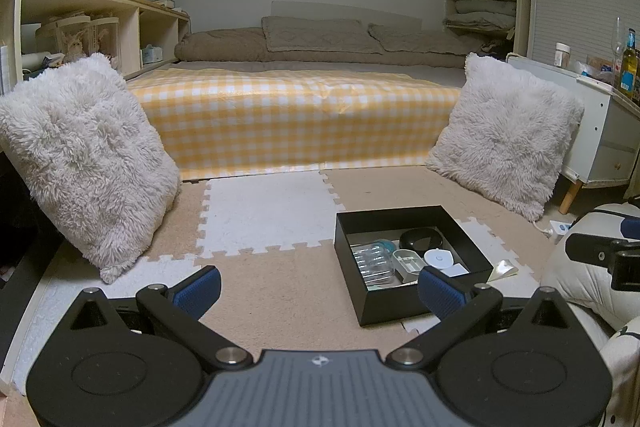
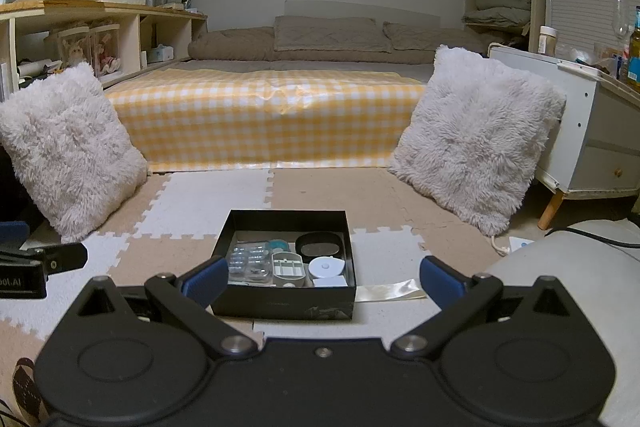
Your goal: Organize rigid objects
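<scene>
A: On the foam floor mat (image 2: 320, 195), mid-floor, the black box (image 2: 286, 301) already holds the clear case (image 2: 248, 263), grey tray (image 2: 288, 269), black puck (image 2: 320, 247) and white disc (image 2: 327, 267).

B: Both the left gripper (image 1: 320, 289) and right gripper (image 2: 322, 281) gape wide, holding nothing — looks basically done, nothing rigid left loose nearby.

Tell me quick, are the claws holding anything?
Left claw: open, holding nothing.
Right claw: open, holding nothing, just in front of the black box.
</scene>
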The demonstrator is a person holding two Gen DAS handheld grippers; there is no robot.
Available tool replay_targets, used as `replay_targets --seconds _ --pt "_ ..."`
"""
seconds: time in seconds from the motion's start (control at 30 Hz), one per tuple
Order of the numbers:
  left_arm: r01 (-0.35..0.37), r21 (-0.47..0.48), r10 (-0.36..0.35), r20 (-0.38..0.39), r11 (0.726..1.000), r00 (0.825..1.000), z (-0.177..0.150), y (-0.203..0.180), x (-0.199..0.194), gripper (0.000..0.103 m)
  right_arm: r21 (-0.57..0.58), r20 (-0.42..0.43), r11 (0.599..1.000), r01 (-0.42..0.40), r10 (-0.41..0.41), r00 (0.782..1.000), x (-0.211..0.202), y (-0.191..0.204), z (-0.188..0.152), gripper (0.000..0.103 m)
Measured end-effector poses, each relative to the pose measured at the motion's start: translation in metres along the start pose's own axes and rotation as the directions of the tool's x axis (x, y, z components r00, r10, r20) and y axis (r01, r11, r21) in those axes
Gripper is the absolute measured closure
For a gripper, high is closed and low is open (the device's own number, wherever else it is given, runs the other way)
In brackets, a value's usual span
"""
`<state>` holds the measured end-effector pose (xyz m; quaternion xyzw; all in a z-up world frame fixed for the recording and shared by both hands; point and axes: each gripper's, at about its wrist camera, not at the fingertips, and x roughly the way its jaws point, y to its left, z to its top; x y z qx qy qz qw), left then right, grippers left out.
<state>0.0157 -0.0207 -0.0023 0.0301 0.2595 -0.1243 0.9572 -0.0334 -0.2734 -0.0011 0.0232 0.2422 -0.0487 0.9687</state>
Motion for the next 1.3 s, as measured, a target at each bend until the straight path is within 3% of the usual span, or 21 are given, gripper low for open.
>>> replay_targets --seconds 1.3 --pt "0.002 0.005 -0.003 0.004 1.0 1.0 -0.0003 0.0046 -0.0014 0.0 -0.003 0.002 1.0 0.002 -0.002 1.0 -0.0001 0.0006 0.0001 0.0"
